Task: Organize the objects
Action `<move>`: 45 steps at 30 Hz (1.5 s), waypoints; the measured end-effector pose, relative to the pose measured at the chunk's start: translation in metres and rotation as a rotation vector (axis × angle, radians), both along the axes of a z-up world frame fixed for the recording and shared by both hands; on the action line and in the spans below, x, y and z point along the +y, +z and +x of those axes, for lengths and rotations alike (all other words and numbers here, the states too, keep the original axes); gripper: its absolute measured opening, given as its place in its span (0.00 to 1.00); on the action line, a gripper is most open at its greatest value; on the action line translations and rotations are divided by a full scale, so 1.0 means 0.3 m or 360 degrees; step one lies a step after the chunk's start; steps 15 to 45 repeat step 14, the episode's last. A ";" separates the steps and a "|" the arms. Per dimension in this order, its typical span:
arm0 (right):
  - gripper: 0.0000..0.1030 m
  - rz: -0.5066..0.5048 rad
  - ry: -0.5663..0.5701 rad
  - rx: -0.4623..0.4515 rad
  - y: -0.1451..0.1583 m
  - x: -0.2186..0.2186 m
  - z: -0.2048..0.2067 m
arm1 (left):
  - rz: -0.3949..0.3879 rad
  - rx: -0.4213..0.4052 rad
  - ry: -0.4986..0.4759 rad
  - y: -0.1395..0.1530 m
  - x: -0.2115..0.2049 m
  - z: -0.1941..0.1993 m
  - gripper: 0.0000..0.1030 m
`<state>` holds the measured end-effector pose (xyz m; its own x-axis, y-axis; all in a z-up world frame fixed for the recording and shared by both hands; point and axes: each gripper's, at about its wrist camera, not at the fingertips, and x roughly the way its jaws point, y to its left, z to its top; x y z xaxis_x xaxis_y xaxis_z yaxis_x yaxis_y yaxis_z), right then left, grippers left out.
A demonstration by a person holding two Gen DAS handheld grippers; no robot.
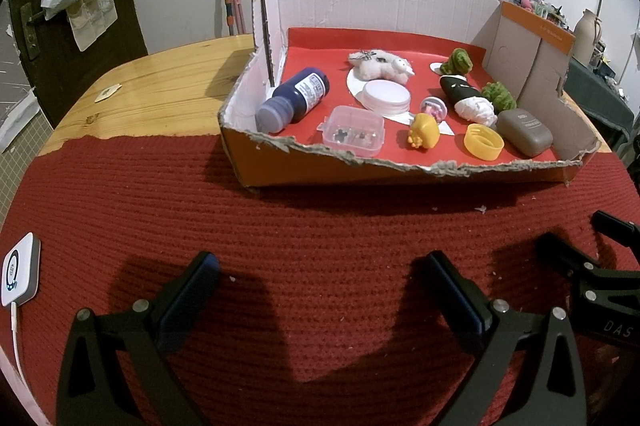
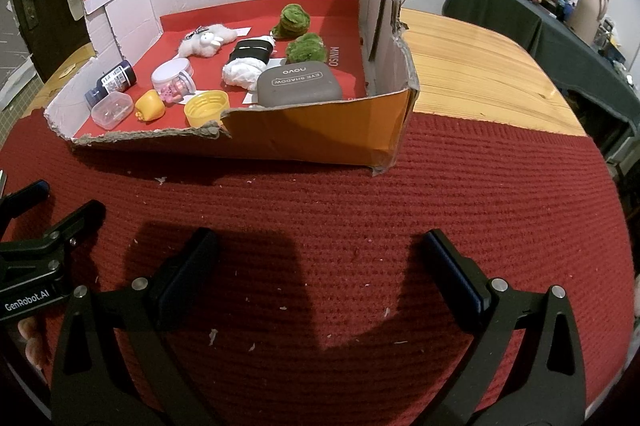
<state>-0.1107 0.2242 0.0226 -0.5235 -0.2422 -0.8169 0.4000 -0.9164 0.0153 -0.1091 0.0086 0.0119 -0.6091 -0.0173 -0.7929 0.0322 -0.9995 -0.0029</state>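
Left wrist view: my left gripper (image 1: 320, 290) hangs over the red knitted mat (image 1: 320, 234), jaws spread wide, nothing between them. Ahead sits the torn cardboard box (image 1: 440, 168), and all the small things I can see lie inside it on its red lining: dark blue bottle (image 1: 298, 98), clear plastic case (image 1: 354, 131), white round tin (image 1: 387, 96), yellow cap (image 1: 483, 141), grey compact (image 1: 524, 132), plush sheep (image 1: 382, 65).

Right wrist view: right gripper (image 2: 320, 270) likewise over bare mat, jaws at full spread and empty. The eye-shadow compact (image 2: 300, 88) lies just inside the box's low front wall, the yellow figure (image 2: 149, 105) beside the cap (image 2: 207, 108).

Reading: nothing loose shows on the mat, so I judge the gathering is finished or paused between picks. Any next move means reaching forward over the torn front edge without snagging it.
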 end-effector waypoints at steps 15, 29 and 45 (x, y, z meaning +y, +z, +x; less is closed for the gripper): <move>1.00 0.0000 0.0000 0.0001 0.000 0.003 0.004 | 0.0000 0.0000 0.0000 0.000 0.001 0.000 1.00; 1.00 0.0000 0.0000 0.0001 0.000 0.003 0.004 | 0.0000 0.0000 0.0000 0.000 0.001 0.000 1.00; 1.00 0.0000 0.0000 0.0001 0.000 0.003 0.004 | 0.0000 0.0000 0.0000 0.000 0.001 0.000 1.00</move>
